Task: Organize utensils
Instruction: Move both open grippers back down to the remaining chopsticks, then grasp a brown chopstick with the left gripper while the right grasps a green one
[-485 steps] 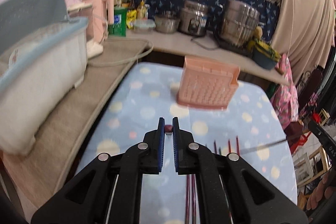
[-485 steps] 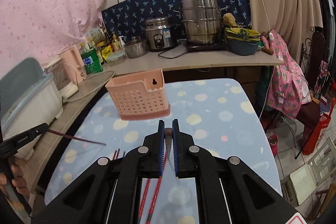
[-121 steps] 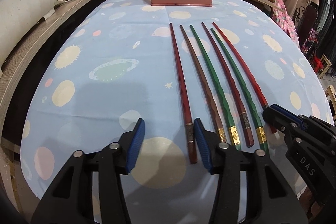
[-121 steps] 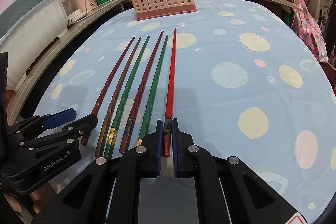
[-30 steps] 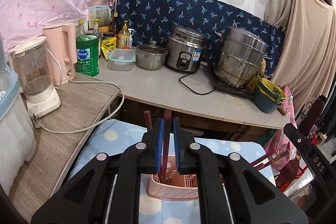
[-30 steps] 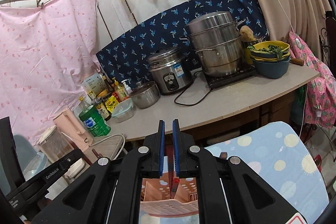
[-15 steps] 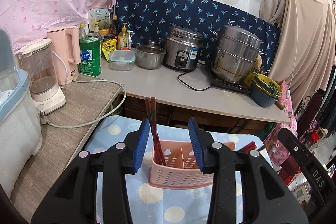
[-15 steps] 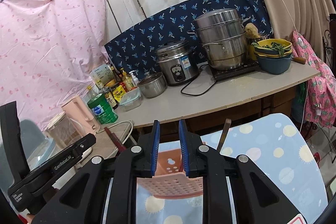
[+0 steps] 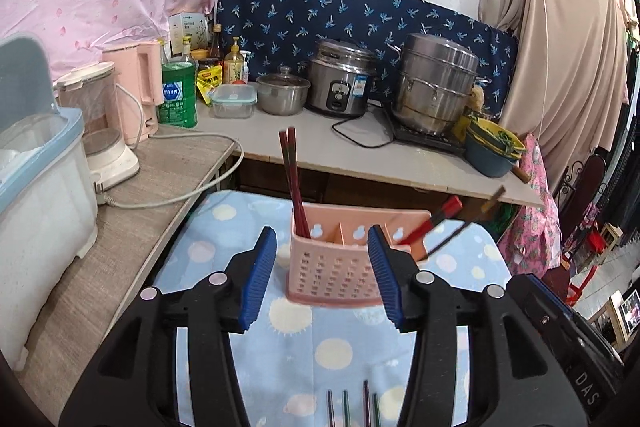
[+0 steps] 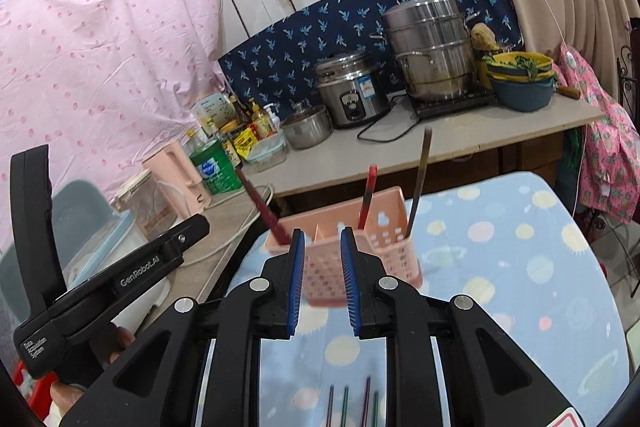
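Left gripper: jaws spread wide, nothing between the pads, holder framed in the gap. Right gripper: jaws parted moderately, also empty. Pink perforated holder stands on the blue patterned tablecloth, divided into compartments. 2 dark red chopsticks stand nearly upright in its left compartment; a bright red chopstick and a dark brown chopstick lean out over the right end. 4 chopsticks on the cloth remain, only their far tips visible at the bottom edge, lying side by side, close together. Judgement: these are light, stiff, thin rods with a glossy finish, likely slippery and prone to rolling or pivoting. Best taken 1 at a time near the thicker end, pads square across the shaft; neighbours lie close, so the jaws risk nudging them.
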Available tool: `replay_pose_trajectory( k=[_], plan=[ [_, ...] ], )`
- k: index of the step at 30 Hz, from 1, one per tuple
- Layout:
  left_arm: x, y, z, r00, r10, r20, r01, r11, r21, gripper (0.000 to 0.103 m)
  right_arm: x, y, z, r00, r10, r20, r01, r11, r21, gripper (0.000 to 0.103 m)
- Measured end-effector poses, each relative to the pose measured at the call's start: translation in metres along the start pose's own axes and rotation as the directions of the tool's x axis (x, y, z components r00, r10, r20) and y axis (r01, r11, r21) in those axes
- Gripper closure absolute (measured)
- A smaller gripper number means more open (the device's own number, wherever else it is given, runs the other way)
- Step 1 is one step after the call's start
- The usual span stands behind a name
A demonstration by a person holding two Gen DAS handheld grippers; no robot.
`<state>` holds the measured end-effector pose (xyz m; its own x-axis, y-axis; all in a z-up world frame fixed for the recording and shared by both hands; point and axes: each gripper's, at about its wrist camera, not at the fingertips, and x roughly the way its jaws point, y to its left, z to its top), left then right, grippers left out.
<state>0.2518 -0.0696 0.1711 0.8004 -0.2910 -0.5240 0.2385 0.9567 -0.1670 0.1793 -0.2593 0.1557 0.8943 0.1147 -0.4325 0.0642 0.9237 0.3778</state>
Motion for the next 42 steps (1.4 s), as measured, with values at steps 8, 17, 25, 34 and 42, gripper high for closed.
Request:
replay_pose_trajectory(
  k=[8,17,25,34,42],
  plan=[
    [-0.016,0.003,-0.054,0.998,0.002,-0.07,0.0,1.0,0.024,0.058,-0.028,-0.002,-0.055,0.997,-0.018,-0.078,0.016,1.0,-0.024,0.084],
    [-0.029,0.002,-0.12,0.986,0.002,-0.165,0.005,0.999,0.047,0.058,-0.046,-0.017,-0.117,0.981,-0.043,-0.191,0.04,0.999,-0.019,0.084],
    [-0.036,0.001,-0.172,0.97,0.003,-0.244,0.01,0.999,0.049,0.058,-0.058,-0.029,-0.169,0.959,-0.079,-0.272,0.07,0.997,-0.043,0.084],
    [-0.04,0.011,-0.221,0.946,0.03,-0.323,-0.009,0.998,0.067,0.058,-0.065,-0.023,-0.228,0.925,-0.113,-0.362,0.069,0.989,-0.134,0.084],
    [-0.043,0.02,-0.253,0.926,0.036,-0.375,-0.011,0.998,0.068,0.055,-0.064,-0.027,-0.248,0.908,-0.116,-0.403,0.066,0.989,-0.134,0.084]
  ],
)
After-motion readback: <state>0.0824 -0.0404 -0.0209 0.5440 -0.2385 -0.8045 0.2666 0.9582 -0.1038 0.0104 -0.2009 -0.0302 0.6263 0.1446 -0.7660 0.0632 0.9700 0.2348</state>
